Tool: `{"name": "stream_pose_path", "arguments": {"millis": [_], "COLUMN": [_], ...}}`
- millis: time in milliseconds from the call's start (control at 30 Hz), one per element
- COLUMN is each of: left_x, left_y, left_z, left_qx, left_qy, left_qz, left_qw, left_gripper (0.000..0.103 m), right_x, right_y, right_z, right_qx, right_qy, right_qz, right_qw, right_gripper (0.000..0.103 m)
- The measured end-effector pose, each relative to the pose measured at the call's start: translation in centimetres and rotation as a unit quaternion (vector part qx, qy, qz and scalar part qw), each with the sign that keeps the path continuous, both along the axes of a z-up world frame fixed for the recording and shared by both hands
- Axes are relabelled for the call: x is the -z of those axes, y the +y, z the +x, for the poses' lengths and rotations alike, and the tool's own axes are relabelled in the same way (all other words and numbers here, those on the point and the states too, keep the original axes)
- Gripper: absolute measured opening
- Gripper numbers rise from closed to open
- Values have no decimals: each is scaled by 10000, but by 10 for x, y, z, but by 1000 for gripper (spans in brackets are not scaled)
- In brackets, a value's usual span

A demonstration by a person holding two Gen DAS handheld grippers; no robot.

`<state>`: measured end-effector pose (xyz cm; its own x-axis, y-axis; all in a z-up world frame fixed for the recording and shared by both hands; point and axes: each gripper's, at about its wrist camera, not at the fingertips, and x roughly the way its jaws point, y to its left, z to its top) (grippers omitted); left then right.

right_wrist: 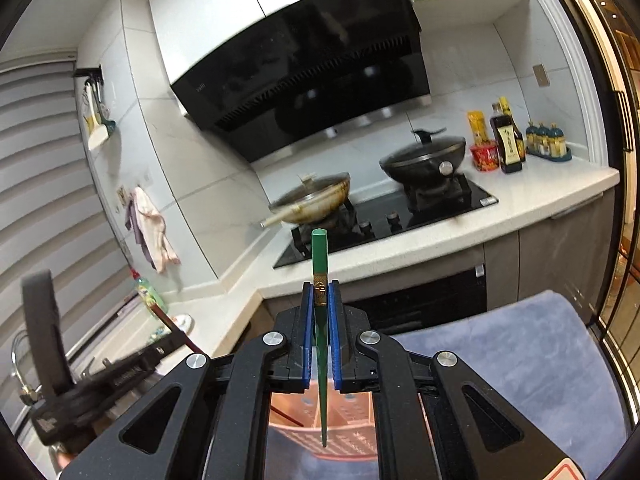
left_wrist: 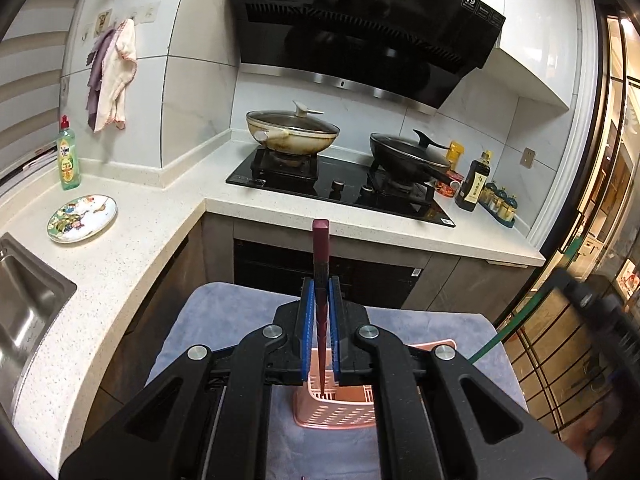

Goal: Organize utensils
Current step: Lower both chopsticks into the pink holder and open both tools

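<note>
Now chopstick [left_wrist: 321,264] between claw [left_wrist: 320,334] pads

I'm looking from the left wrist camera down along its fingers, sitting close above the pink basket [left_wrist: 336,408] and facing the stove [left_wrist: 340,184]. My right wrist camera is tilting from further right, also close over the basket. Both are sharing stove, range hood [right_wrist: 304,68] and grey towel [right_wrist: 520,360].
</note>
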<state>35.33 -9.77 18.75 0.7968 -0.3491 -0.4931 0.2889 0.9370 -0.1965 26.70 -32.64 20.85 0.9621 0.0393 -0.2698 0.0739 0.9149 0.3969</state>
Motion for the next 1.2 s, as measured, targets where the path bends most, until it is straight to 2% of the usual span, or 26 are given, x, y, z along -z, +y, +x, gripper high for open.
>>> {"name": "stream_pose_path", "arguments": {"millis": [100,200,567,733,800,900,1100,1200], "left_x": [1,6,28,33,30,24,13,14], "left_y": [-1,-3,-1,6,8,12,22,29], "left_z": [0,3,5,2,-2,-12,-40,-58], "left_qx": [4,-7,-6,-44,-74,-65,-85,-127], "left_qy": [12,83,299,412,376,354,247,229], "left_qz": [18,38,121,23,25,11,66,161], "left_qw": [10000,10000,9995,9991,9993,9994,9996,9995], "left_gripper": [7,7,7,7,10,17,21,27], "right_x": [-15,-12,64,65,61,55,55,61], "right_y": [-5,-9,-7,-9,-11,-10,-4,2], "right_z": [3,12,31,17,7,-10,-51,-79], "right_qx": [159,282,219,268,292,296,192,135], "right_qy": [-187,-193,664,640,589,551,615,717], "right_qz": [-82,-119,-70,-81,-48,-78,-139,-215], "right_qw": [9997,9993,9975,9976,9978,9980,9978,9971], "right_gripper": [7,7,9,20,28,30,35,36]}}
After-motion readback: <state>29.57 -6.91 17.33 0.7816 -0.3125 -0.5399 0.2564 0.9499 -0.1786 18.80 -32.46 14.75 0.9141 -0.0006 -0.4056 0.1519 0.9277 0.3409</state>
